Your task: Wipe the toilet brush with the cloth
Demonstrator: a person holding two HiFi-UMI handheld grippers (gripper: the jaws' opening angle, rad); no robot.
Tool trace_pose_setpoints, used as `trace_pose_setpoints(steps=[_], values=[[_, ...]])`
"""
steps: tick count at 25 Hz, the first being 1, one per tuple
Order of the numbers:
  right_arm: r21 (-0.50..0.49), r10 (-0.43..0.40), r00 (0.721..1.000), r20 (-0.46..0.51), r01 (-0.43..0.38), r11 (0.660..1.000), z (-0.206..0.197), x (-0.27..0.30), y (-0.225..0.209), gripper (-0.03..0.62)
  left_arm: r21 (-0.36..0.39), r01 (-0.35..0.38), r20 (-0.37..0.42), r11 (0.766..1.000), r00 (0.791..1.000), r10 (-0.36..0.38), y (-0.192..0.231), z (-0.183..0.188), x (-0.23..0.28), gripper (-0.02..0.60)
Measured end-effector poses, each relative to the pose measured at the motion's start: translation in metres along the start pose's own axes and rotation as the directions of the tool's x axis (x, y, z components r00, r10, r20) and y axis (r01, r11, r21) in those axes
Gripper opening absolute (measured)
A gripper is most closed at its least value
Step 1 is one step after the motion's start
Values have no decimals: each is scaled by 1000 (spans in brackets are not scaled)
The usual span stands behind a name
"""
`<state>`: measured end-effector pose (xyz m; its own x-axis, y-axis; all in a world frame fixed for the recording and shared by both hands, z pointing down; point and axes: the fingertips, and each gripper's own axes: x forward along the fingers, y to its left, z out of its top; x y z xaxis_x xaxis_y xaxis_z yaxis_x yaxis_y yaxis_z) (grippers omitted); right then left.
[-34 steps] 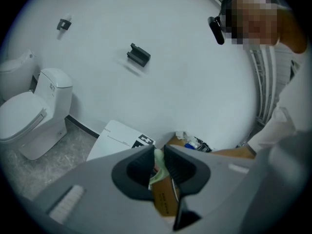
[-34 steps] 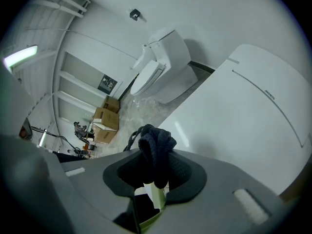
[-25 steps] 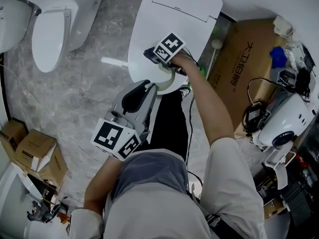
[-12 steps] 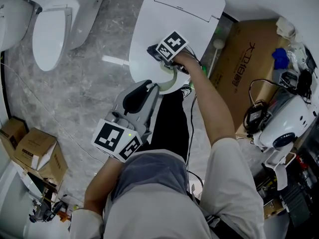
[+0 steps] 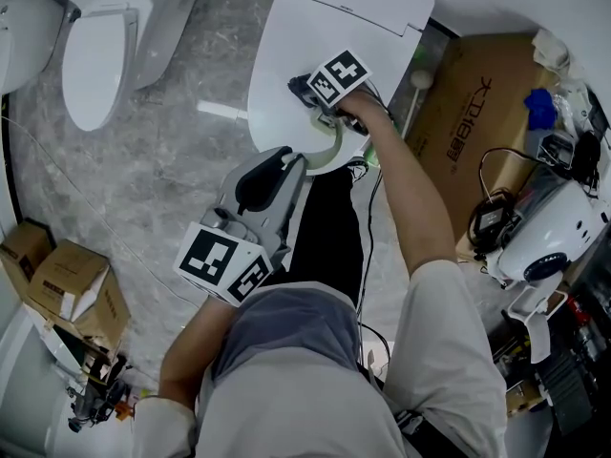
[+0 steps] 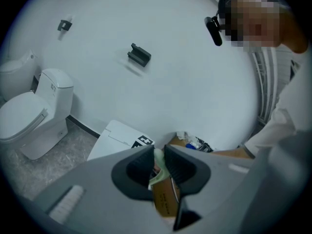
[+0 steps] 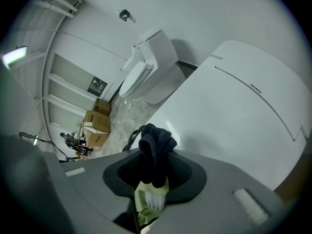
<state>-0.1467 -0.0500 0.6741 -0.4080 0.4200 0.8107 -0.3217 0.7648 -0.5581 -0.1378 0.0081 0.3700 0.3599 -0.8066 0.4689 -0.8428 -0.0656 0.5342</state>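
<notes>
In the head view the pale green toilet brush curves over the front of a closed white toilet lid. My left gripper is shut on its handle end, seen as a green strip between the jaws. My right gripper is at the brush's far end, shut on a dark blue cloth. In the right gripper view the bunched cloth sticks out of the jaws and lies against the white bristles of the brush head.
A second white toilet stands at the upper left on the grey marble floor. Small cardboard boxes sit at the lower left. A large flat carton, a white appliance and cables crowd the right side.
My right gripper with the cloth has slid a little up and to the right along the brush. The left gripper has stayed about where it was.
</notes>
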Motion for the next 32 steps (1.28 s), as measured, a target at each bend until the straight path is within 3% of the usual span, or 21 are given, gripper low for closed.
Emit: trace_pose_setpoints(steps=[17, 32], values=[[136, -19, 996, 86, 7, 991, 3, -14, -21, 100, 15, -30, -4, 999, 1000, 30, -2, 2, 6, 0], [290, -29, 981, 191, -28, 957, 0, -31, -43, 100, 15, -44, -2, 999, 999, 44, -1, 3, 6, 0]])
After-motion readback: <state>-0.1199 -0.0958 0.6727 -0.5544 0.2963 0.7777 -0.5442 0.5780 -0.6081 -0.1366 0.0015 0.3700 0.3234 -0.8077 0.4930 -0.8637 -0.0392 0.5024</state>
